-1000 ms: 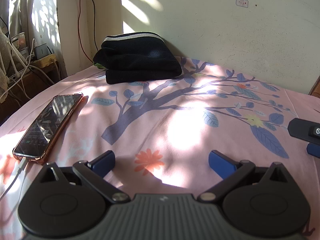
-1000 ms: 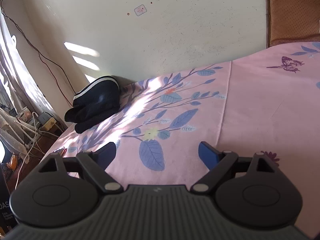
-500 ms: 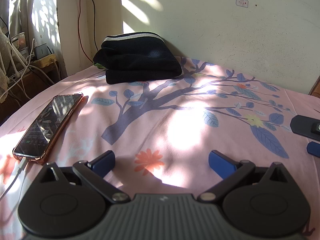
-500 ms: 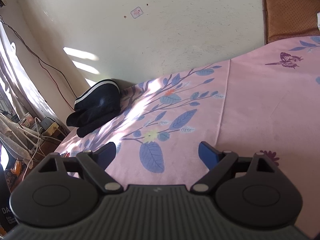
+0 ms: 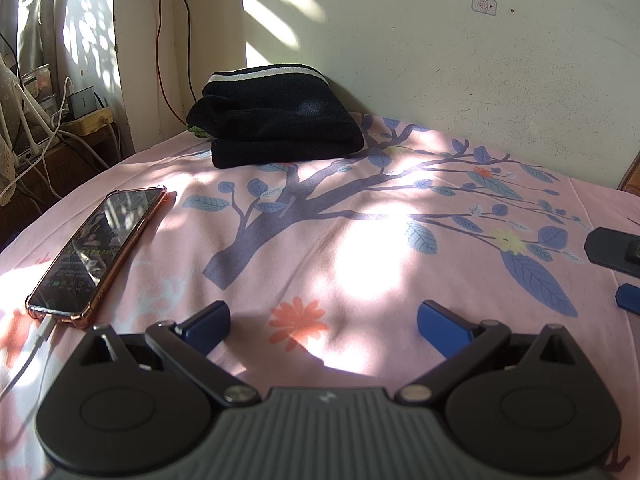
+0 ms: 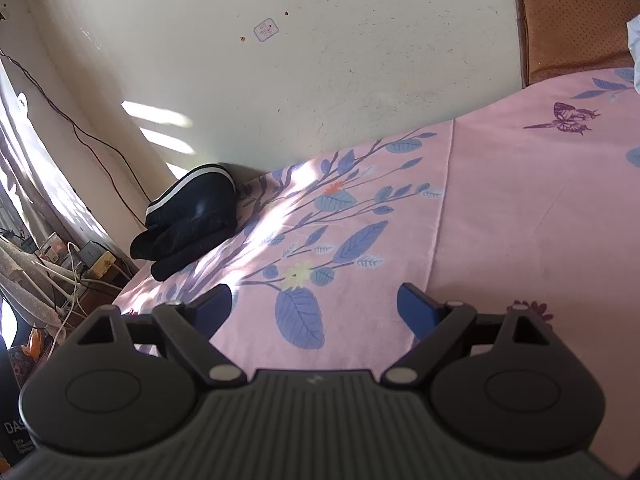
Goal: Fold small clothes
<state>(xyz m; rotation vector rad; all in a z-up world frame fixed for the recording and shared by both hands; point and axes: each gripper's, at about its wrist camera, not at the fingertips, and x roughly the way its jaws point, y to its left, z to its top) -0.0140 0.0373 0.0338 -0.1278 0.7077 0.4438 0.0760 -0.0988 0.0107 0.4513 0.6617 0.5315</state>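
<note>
**Two empty grippers, one folded stack at the far wall**

Both tools sit low over the pink sheet [image 5: 360, 264] with nothing between their blue fingers. The left gripper [image 5: 322, 322] is spread wide above an orange flower print; the right gripper [image 6: 314, 308] is equally wide above a large blue leaf. Just left of the left gripper lies a phone [image 5: 100, 248] in a copper-edged case, a cable plugged in at its near end. Its screen shows text too small to read.

Farther off, against the wall [image 5: 440, 60], rests the folded black clothes [image 5: 276, 132], with a white-striped band on top and a sliver of green beneath. This stack looks finished, so the step in hand seems a pause between garments. No unfolded garment is visible, so the next move calls for fetching one from outside these views.

A small sticker [image 5: 485, 5] on the wall carries illegible marks.
</note>
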